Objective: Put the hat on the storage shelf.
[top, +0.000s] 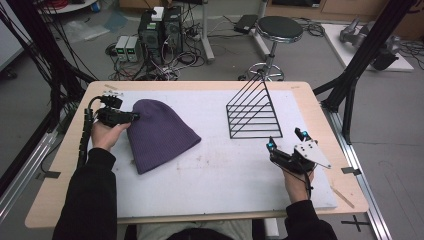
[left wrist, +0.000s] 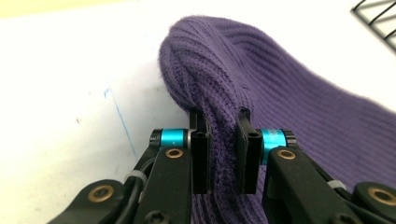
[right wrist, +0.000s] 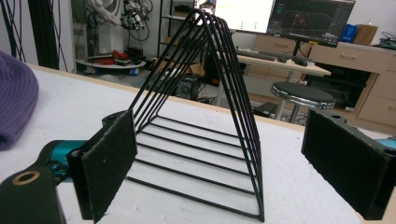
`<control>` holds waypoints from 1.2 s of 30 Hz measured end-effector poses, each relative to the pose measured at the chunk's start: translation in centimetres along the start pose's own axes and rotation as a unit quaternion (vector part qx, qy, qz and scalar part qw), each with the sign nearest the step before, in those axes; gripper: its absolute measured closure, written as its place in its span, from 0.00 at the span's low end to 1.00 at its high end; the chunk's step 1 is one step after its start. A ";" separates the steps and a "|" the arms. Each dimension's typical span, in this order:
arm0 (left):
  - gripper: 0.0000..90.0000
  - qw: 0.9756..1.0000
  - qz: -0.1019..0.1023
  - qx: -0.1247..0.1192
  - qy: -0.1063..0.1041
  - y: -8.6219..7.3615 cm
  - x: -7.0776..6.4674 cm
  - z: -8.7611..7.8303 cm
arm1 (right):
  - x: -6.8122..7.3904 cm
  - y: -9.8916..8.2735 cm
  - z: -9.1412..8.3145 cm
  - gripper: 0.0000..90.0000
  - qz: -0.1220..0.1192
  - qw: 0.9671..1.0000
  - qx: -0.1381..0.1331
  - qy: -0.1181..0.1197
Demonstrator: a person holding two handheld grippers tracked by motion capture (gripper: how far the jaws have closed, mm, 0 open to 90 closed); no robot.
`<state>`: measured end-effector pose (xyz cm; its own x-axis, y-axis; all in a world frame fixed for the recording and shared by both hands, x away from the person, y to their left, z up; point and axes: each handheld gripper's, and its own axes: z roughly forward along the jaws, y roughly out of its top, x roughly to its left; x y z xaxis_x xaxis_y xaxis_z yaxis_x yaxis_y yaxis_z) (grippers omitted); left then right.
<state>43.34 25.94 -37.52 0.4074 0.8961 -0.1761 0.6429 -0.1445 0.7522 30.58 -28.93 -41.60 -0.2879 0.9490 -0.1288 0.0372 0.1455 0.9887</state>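
A purple knitted beanie (top: 157, 135) lies on the white mat, left of centre. My left gripper (top: 134, 117) is shut on the beanie's left edge; in the left gripper view a fold of purple knit (left wrist: 224, 116) is pinched between its pads and lifted a little off the mat. A black wire rack (top: 255, 112) shaped like a triangle stands at the right rear. My right gripper (top: 286, 140) rests near the table's right front, open, with nothing between its pads. In the right gripper view the rack (right wrist: 201, 126) stands just beyond the wide-apart pads.
The white mat (top: 225, 175) covers most of the wooden table (top: 65, 165). Beyond the far edge are a black stool (top: 279, 30), computer boxes and cables on the floor. Black frame struts rise at both sides.
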 end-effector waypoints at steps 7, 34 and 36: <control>0.88 0.998 0.056 -0.018 -0.003 1.6 -3.0 -1.4 | 0.0 0.0 0.2 0.11 -0.002 1.000 0.000 0.003; 0.88 0.972 0.177 -0.146 -0.046 4.1 -10.5 -5.9 | 0.1 0.0 0.1 0.11 0.001 1.000 -0.004 0.011; 0.88 0.969 0.188 -0.156 -0.048 4.1 -11.1 -6.3 | 0.1 0.0 0.1 0.11 0.002 1.000 -0.004 0.012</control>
<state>37.37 17.99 -28.49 0.6430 0.7594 0.0997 0.2171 -0.3055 0.9271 30.66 -28.77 -41.62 -0.3114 0.9423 -0.1230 0.0306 0.1393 0.9898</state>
